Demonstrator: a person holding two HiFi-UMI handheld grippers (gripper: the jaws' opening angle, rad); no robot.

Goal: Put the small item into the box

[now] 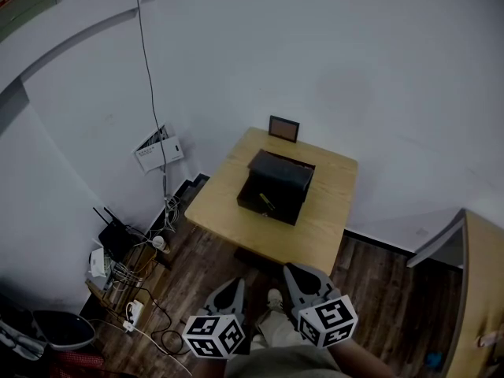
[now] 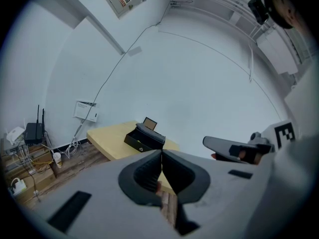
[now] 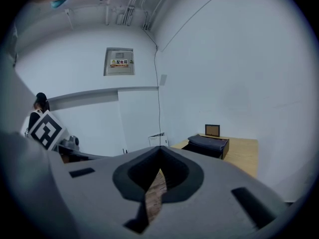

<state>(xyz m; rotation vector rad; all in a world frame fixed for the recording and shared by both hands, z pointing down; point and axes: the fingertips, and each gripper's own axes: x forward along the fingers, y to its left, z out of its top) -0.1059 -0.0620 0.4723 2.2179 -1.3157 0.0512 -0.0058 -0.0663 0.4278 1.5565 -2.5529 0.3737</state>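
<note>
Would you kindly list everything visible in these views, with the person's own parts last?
Light wooden table: one, tan, in the corner by the white walls.
Black box with lid: one, black, table centre.
Small framed picture: one, dark frame, table's far edge.
White wall unit: one, white, wall left of the table.
Black antenna router: one, black, low shelf at left, among cables.
Left gripper: one, grey, shut, empty.
Right gripper: one, grey, shut, empty.
</note>
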